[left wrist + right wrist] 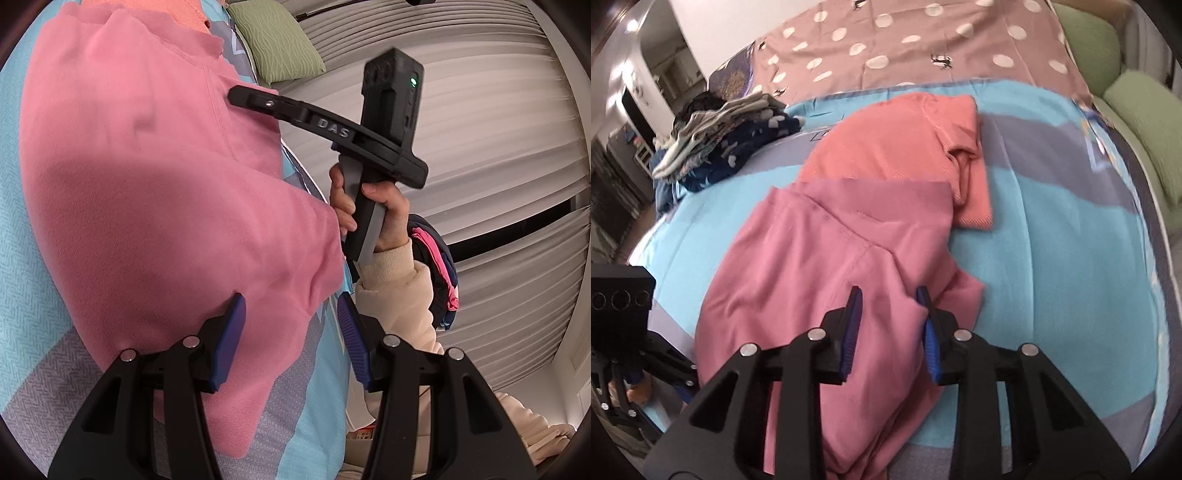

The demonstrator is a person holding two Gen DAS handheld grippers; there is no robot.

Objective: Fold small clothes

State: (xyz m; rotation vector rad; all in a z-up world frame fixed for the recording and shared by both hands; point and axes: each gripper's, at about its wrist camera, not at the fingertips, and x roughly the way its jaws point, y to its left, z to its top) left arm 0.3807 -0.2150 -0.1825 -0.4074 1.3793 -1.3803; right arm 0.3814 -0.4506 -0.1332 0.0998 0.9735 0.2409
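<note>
- Folding is in progress on the pink garment (827, 258), which lies bunched on the blue and grey bedsheet (1052, 240), approx. in the middle of the bed.
- The coral garment (905, 147) just behind it looks already folded flat; it touches the pink one at its near edge.
- A pile of dark and striped clothes (720, 140) waits at the far left, so in all likelihood several pcs. are left to do.
- Right gripper (888, 325): jaws part-open, a ridge of pink cloth stands between the pads; no clear squeeze is visible.
- Left gripper (291, 343): jaws apart, the pink hem lies between them but is not pinched.
- Pink item needs more folds, judging by its loose, uneven shape.
- Writing: "DAS" is readable on the right tool's black arm in the left wrist view; no other label is legible.
</note>
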